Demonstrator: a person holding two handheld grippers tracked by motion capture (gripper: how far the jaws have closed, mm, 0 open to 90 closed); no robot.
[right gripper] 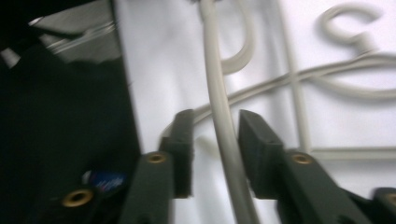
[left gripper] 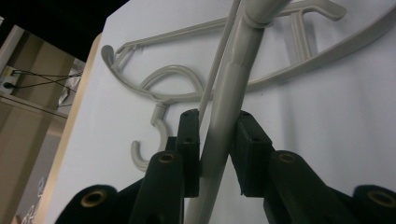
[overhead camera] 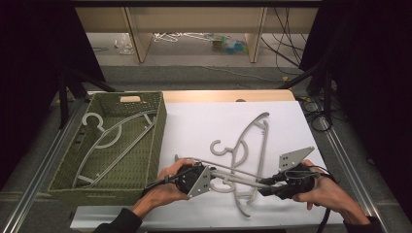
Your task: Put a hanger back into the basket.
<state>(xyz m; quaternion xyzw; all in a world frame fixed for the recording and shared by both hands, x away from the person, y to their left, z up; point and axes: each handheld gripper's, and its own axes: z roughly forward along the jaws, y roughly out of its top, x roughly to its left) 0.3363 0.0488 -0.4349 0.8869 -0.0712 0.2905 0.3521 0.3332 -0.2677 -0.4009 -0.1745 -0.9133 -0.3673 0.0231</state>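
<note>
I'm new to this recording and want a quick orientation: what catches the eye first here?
Two hand-held grippers, the left gripper and the right gripper, meet on one grey hanger at the near edge of the white table, above a second hanger lying flat. At the left stands a green woven basket with another hanger inside.

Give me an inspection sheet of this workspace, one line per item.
Surface: white table top, wooden strip at the far edge.
Job's things: grey hanger raised between both grippers; second hanger lying beneath; third hanger in the green woven basket.
Clutter: nothing seen.
Grippers: left gripper pads against the hanger's bar; right gripper jaws astride a thinner bar, gaps on both sides.
Cables: black cable trailing from the right gripper; loose leads on the floor.
Surroundings: wooden furniture legs, dark curtains.
</note>
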